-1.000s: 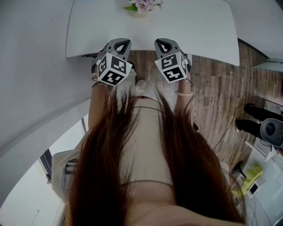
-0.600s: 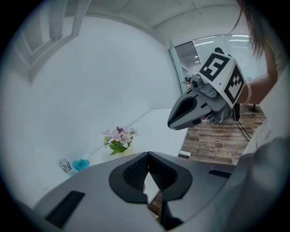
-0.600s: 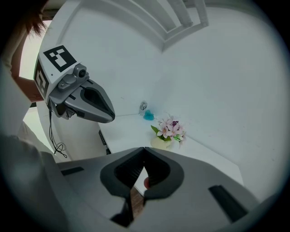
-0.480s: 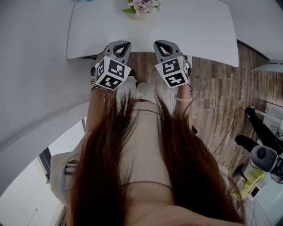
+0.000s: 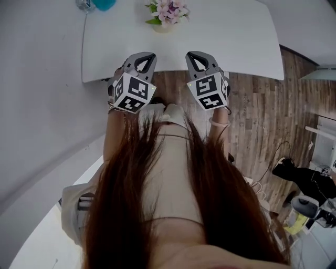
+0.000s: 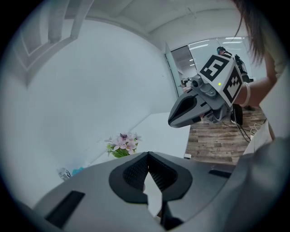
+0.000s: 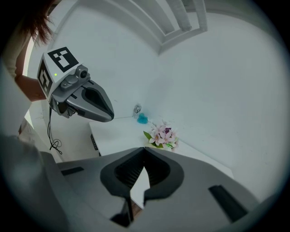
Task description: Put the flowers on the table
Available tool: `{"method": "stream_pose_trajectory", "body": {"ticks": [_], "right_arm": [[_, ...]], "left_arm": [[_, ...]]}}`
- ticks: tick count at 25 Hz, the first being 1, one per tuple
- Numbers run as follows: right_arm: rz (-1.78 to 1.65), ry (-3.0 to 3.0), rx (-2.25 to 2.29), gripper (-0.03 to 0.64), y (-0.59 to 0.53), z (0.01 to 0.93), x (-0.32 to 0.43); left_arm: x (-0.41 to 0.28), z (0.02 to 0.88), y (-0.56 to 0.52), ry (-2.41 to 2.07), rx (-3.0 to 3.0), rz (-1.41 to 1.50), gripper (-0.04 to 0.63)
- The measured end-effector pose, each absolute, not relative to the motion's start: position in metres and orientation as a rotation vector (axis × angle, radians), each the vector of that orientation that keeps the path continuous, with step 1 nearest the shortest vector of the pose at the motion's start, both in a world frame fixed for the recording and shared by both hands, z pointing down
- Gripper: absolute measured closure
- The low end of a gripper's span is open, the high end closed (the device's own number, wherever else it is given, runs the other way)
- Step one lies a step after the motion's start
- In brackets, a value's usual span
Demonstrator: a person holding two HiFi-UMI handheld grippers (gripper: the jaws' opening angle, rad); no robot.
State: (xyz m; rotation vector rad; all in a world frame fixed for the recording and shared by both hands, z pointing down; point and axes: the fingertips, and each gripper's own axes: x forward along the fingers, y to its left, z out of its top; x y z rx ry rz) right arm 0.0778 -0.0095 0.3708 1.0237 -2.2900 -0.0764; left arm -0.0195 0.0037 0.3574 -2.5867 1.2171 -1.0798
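A small bunch of pink flowers in a pale pot stands on the white table near its far edge. The same flowers show in both gripper views, beyond the jaw tips. My left gripper and right gripper hover side by side over the table's near edge, well short of the flowers. Both are shut with nothing between the jaws. The left gripper view catches the right gripper; the right gripper view catches the left gripper.
A blue object and a small clear bottle stand at the table's far left corner. A white wall runs along the left. Wooden floor lies to the right, with cables and a person's dark shoes at the lower right.
The table and flowers sit slightly lower in the head view, bringing the blue object and bottle into sight. Both grippers stay shut in place. The person at the lower right has shifted.
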Motion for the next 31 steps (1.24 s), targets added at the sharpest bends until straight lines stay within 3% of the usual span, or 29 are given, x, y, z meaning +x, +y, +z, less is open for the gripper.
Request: {"method": "stream_pose_trajectory", "body": {"ticks": [31], "right_arm": [[-0.16, -2.26, 1.04, 0.592, -0.026, 0.355, -0.001]], "left_arm": [[-0.09, 0.342, 0.003, 1.197, -2.647, -0.991, 0.591]]}}
